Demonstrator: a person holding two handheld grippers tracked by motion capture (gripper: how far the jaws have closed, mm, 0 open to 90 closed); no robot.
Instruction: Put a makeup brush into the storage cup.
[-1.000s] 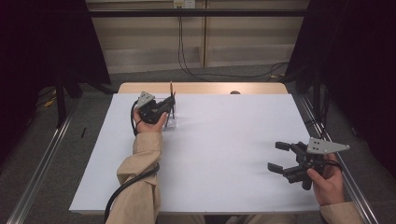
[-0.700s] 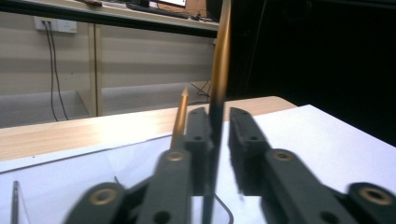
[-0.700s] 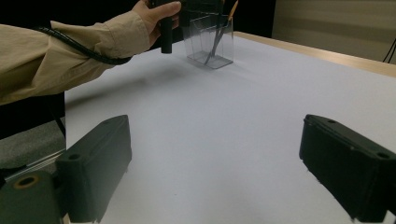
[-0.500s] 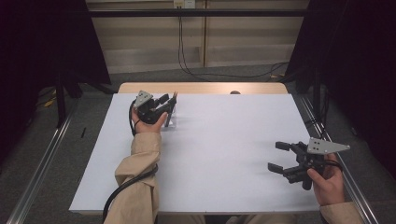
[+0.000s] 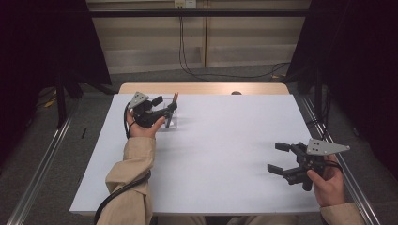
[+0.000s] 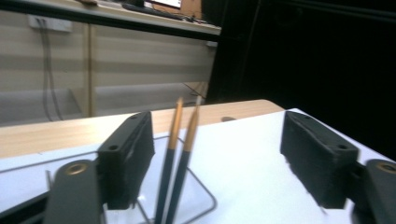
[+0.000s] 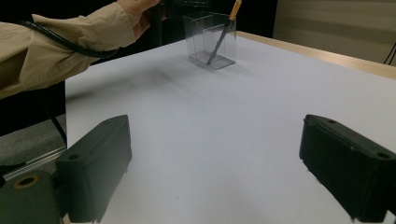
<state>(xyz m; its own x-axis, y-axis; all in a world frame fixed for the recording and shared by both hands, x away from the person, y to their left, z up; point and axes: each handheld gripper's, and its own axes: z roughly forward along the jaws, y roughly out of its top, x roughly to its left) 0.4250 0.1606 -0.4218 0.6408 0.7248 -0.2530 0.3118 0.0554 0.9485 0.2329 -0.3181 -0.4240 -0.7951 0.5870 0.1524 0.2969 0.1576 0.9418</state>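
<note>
With the left claw just spread, the two pencils stand loose between its jaws in the clear holder at the table's far left, and a careless pullback could tip it, while the right claw hangs spread and empty.

From my remote seat: white-topped table with a wooden far edge, grey floor around it. Pale panelled wall behind, black cables hanging down, dark curtains both sides.
</note>
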